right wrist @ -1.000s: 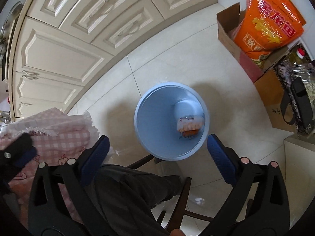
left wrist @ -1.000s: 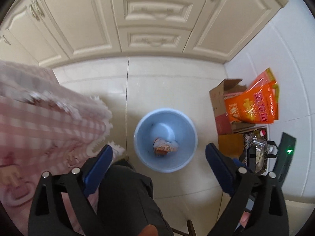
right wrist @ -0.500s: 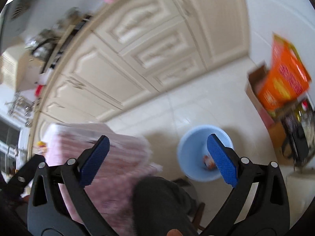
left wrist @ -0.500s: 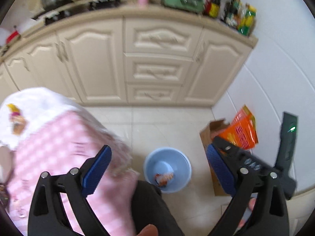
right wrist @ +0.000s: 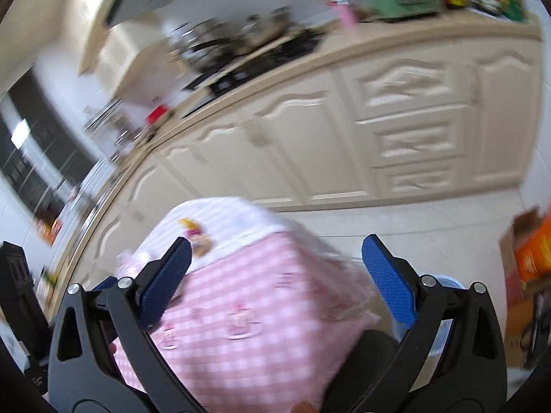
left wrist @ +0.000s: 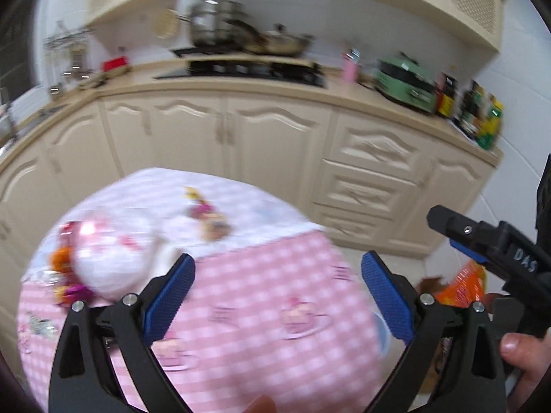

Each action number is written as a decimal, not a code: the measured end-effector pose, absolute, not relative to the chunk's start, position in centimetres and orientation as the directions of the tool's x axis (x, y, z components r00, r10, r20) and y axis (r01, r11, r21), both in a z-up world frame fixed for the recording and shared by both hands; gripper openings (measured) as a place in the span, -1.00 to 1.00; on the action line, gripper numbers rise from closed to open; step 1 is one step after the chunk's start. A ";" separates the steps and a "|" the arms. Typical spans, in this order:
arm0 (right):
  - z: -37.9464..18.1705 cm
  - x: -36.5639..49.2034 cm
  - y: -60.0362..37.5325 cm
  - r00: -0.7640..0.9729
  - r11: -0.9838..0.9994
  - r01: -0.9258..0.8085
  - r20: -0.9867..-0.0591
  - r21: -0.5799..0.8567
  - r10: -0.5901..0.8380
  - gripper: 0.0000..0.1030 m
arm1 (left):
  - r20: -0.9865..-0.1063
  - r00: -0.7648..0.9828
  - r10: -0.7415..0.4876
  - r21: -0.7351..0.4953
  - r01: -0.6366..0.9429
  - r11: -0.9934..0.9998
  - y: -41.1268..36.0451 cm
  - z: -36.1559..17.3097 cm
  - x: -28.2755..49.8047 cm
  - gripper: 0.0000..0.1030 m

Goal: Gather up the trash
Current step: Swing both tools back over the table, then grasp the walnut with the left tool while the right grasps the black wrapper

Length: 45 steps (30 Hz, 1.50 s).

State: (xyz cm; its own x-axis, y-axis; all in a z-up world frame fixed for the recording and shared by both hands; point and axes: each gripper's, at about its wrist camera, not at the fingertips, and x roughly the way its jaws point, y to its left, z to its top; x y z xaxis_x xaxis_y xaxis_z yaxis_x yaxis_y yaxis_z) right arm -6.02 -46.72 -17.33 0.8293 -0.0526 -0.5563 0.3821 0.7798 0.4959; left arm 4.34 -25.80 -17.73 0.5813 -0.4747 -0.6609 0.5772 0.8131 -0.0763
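Your left hand-held gripper (left wrist: 277,296) stands with its blue pads (left wrist: 168,292) spread wide apart and nothing between them. It points over the pink checked tablecloth (left wrist: 261,296) that covers the tabletop. Your right hand-held gripper (right wrist: 275,278) is likewise agape and empty, aimed at the same cloth from further right. In the left wrist view the right hand-held gripper also appears at the right edge, with your fingers (left wrist: 523,351) wrapped on its handle.

The trash lies on the far, white part of the cloth: a crumpled white bag with red print (left wrist: 110,254) at left, with small bright wrappers (left wrist: 65,275) just beside it. A further colourful scrap (left wrist: 210,220) lies nearer the middle. All of it is blurred, so finer detail cannot be told. None of it touches either gripper.

The blue bin (right wrist: 444,313) shows only as a sliver on the floor past the table's right edge, mostly hidden by the right finger.

An orange bag in a cardboard box (right wrist: 530,258) stands on the floor at far right. Behind the table run cream cabinets (left wrist: 275,151) under a counter carrying a stove with pots (left wrist: 248,41), a green appliance (left wrist: 406,81) and bottles (left wrist: 478,113).
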 end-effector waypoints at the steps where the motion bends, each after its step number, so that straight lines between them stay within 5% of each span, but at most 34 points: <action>1: -16.9 -5.3 -45.7 0.833 0.795 0.359 -0.552 0.489 -0.036 0.88 | -0.654 0.599 -0.463 -0.072 0.559 0.826 -24.5 -17.5 4.6 0.85; 15: -14.5 2.0 -29.9 0.809 0.939 0.073 -0.570 0.337 0.142 0.88 | -0.587 0.766 -0.263 -0.029 0.304 0.952 -6.5 -17.7 5.0 0.85; 34: -20.2 5.3 -21.5 0.664 0.979 -0.008 -0.731 0.204 0.158 0.88 | -0.731 0.654 -0.195 -0.024 0.260 0.965 -0.6 -27.3 8.0 0.83; 42: -23.9 7.7 -19.3 0.600 0.982 -0.019 -0.784 0.185 0.159 0.88 | -0.774 0.570 -0.277 -0.092 0.331 0.939 -1.1 -29.4 9.2 -0.52; 45: -25.4 9.0 -18.6 0.583 0.980 -0.004 -0.795 0.201 0.166 0.88 | -0.772 0.573 -0.275 -0.085 0.336 0.938 -1.4 -29.5 9.1 -0.52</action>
